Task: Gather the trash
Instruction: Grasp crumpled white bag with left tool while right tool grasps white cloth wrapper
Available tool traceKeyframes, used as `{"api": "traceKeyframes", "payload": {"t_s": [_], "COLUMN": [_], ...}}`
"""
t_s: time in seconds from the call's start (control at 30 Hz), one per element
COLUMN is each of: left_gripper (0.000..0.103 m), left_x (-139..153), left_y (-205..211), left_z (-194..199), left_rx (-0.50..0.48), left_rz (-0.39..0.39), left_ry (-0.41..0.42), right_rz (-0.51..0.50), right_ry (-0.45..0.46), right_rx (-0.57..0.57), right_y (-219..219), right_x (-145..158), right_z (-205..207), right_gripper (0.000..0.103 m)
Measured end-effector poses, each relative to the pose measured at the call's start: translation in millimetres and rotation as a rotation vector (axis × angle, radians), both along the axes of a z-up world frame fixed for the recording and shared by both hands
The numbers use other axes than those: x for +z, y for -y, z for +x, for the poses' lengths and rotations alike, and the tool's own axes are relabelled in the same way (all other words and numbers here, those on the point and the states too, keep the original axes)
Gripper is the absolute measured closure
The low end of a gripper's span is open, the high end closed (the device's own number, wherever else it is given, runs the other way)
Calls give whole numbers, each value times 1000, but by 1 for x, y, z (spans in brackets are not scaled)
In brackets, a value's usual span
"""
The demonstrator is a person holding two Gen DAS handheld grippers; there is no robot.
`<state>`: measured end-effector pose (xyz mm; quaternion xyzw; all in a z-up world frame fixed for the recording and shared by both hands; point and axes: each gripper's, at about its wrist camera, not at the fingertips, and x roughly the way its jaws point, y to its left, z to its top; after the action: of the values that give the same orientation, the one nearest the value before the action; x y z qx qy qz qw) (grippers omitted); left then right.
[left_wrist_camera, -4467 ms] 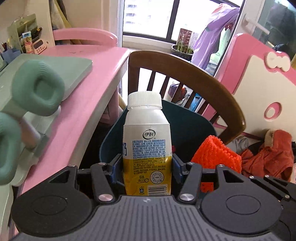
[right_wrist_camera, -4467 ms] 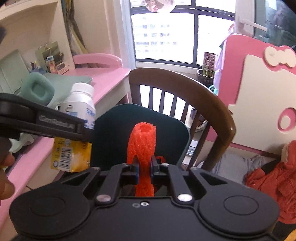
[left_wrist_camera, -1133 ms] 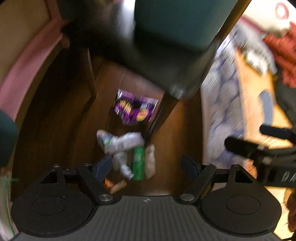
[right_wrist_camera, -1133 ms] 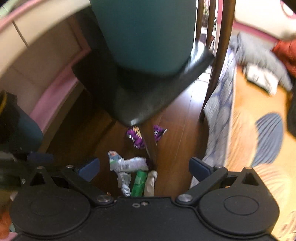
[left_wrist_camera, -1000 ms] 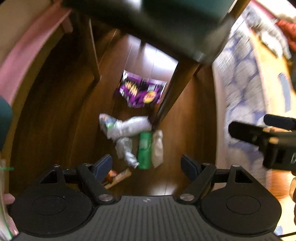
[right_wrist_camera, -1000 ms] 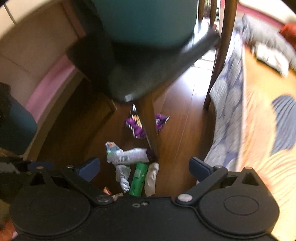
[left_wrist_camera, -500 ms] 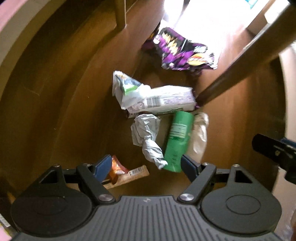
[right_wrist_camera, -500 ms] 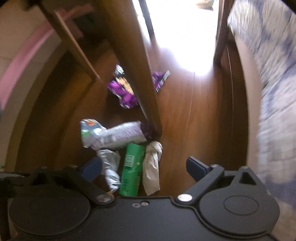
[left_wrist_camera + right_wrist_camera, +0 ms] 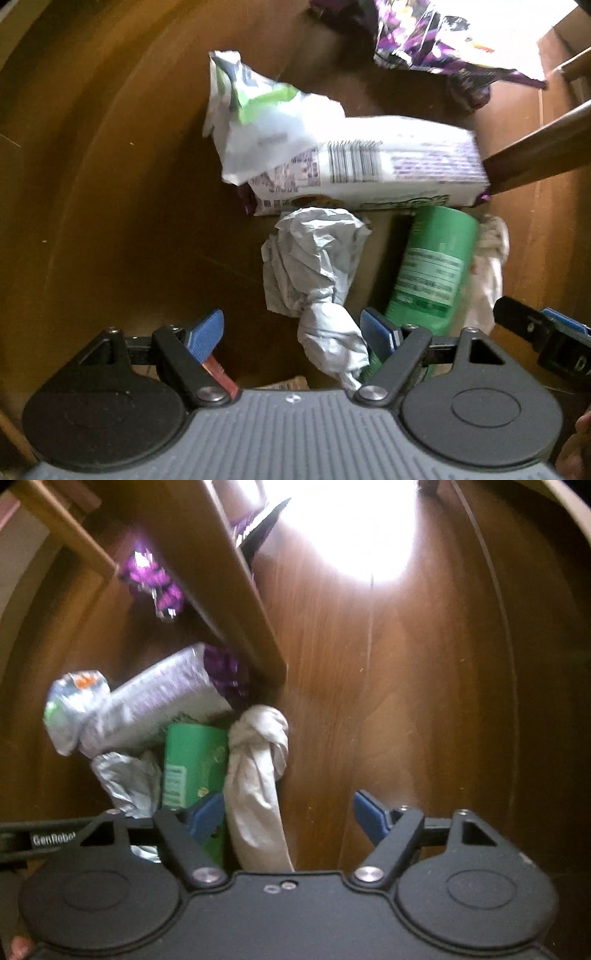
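Several pieces of trash lie bunched on the wooden floor [image 9: 406, 664] at the foot of a chair leg [image 9: 229, 602]: a crumpled grey paper wad [image 9: 314, 273], a green canister [image 9: 432, 266] on its side, a knotted whitish rag [image 9: 258, 768], a white snack packet [image 9: 354, 166] and, farther off, a purple wrapper [image 9: 443, 40]. The left gripper [image 9: 291, 332] hangs over the wad's twisted tail, jaws wide, not pressing it. The right gripper [image 9: 288, 812], jaws wide though just narrowing, straddles the rag's near end untouched. Bare floor opens to the right.
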<state>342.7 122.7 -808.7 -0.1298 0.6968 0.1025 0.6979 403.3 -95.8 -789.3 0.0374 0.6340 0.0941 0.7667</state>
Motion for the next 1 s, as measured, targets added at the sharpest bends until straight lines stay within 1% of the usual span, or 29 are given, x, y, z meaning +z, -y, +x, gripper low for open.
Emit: {"api": "traceKeyframes", "payload": {"t_s": [0.07, 0.13, 0.17, 0.23, 0.33, 0.37, 0.4, 0.43, 0.47, 0.5, 0.53, 0.6, 0.63, 0.67, 0.73, 0.83, 0.97, 1.0], "left_gripper": [22, 22, 22, 23, 35, 36, 37, 42, 52, 59, 67, 69, 70, 70, 72, 73, 73, 73], "left_x": [-9, -17, -21, -29, -34, -34, -33, -33, -30, -28, -27, -23, -20, -17, -10, 4, 35, 47], "left_y": [2, 3, 3, 4, 4, 6, 8, 10, 12, 15, 17, 24, 26, 28, 29, 31, 30, 29], "left_z": [2, 3, 4, 6, 8, 8, 9, 10, 10, 11, 12, 15, 16, 16, 17, 20, 17, 17], "left_rx": [-11, -16, -15, -15, -17, -26, -37, -49, -57, -65, -74, -100, -113, -119, -121, -115, -75, -59], "left_rz": [-8, -16, -20, -17, -23, -12, -2, 9, 12, 13, 15, 32, 37, 41, 44, 56, 43, 34], "left_ry": [-1, -3, -8, -24, -26, -23, -23, -18, -11, -7, -9, -5, 2, 8, 15, 17, 31, 34], "right_rz": [-8, -17, -18, -17, -12, -13, -13, -14, -15, -14, -15, -14, -13, -16, -26, 15, 40, 48], "right_ry": [4, 7, 4, 2, 11, 14, 17, 22, 25, 17, 21, 29, 33, 36, 33, 37, 36, 40], "right_rx": [35, 63, 69, 79, 102, 110, 119, 128, 133, 138, 138, 135, 131, 126, 104, 26, -52, -63], "right_y": [-5, -9, -10, -13, -18, -20, -22, -24, -26, -27, -28, -30, -31, -26, -25, -18, -9, -7], "right_x": [-8, -14, -17, -20, -24, -26, -27, -27, -27, -27, -25, -22, -19, -12, -4, 19, 61, 75], "right_z": [-1, -1, -2, -2, -3, -3, -4, -4, -5, -4, -4, -5, -5, -8, -9, -12, -19, -22], "right_gripper": [32, 39, 44, 48, 56, 60, 66, 69, 74, 79, 81, 93, 96, 102, 103, 103, 103, 103]}}
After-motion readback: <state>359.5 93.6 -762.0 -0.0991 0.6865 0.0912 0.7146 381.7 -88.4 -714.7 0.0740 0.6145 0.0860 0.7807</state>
